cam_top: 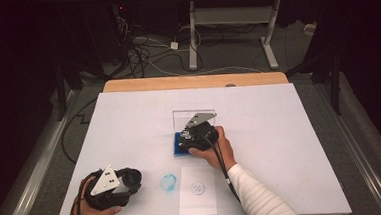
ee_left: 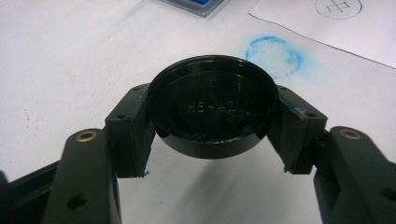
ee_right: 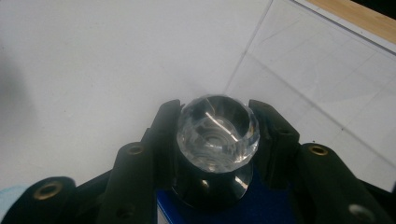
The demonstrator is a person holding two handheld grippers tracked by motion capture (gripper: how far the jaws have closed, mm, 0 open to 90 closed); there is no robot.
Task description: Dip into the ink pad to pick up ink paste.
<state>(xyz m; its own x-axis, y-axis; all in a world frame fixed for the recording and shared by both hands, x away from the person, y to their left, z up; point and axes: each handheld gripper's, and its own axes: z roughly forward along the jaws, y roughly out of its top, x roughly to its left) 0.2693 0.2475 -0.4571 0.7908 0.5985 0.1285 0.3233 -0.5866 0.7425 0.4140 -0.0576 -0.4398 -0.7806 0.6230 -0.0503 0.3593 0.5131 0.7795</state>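
Two tools, both holding: the left tool [ee_left: 212,140] pinches a stiff black cap [ee_left: 212,112] by its rim; the right tool [ee_right: 215,135] grips a slippery, fragile-looking stamp [ee_right: 217,128] below its clear knob.

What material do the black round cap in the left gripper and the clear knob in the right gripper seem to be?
Black round cap: probably moulded plastic, semi-gloss; raised lettering and fine scuffs show on its face. Clear knob: glass or acrylic, cannot tell which; transparent, faceted, with bright glints.

stamp [ee_right: 212,179] base hidden behind jaws, ink pad [ee_left: 198,4] cropped
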